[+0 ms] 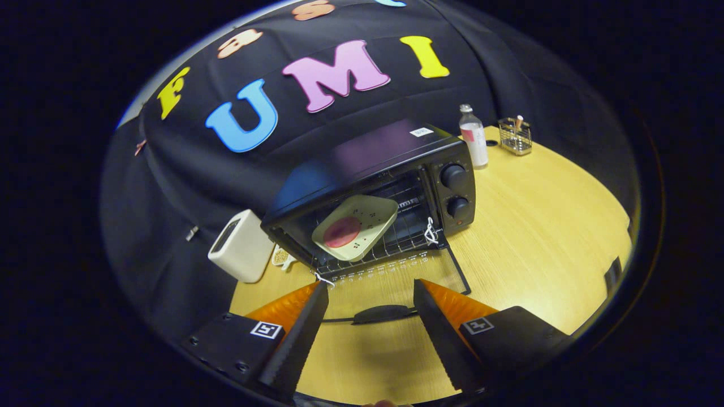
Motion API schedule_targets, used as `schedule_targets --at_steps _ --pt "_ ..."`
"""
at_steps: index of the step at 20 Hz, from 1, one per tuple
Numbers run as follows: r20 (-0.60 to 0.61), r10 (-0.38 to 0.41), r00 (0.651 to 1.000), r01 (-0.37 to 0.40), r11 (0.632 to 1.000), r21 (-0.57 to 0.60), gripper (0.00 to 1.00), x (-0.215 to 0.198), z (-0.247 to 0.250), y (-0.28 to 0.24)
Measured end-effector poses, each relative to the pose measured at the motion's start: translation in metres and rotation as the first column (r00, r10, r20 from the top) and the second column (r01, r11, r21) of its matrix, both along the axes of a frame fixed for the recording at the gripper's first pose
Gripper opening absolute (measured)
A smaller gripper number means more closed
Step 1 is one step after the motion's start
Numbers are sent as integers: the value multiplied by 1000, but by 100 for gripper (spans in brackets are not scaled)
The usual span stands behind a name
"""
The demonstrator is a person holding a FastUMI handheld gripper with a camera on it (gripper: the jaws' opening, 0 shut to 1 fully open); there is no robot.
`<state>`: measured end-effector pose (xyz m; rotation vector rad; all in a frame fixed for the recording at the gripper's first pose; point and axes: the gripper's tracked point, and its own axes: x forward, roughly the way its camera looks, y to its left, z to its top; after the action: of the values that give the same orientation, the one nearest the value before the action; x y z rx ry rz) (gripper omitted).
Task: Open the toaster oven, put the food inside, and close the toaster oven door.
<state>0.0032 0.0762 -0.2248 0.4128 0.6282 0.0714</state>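
Gripper (pixel 370 294): jaws spread wide apart, clamped on nothing, hovering over wooden table (pixel 537 237), with dark door handle (pixel 382 312) lying between the fingers and lowered glass door (pixel 396 277) just ahead of them. Toaster oven (pixel 373 192): black, open, beyond the jaws; pale square plate (pixel 367 217) with round reddish food (pixel 342 232) resting tilted on wire rack (pixel 396 240) inside. Further items: white box (pixel 240 246) beside oven; clear bottle (pixel 474 137) and wire holder (pixel 516 135) farther beyond.
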Motion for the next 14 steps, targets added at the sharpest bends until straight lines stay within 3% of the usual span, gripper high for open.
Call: schedule_targets --at_steps 4,14 --pt "-30 97 995 -100 983 -152 100 -27 -20 6" --pt "-206 122 971 -178 943 -282 100 -64 -86 7"
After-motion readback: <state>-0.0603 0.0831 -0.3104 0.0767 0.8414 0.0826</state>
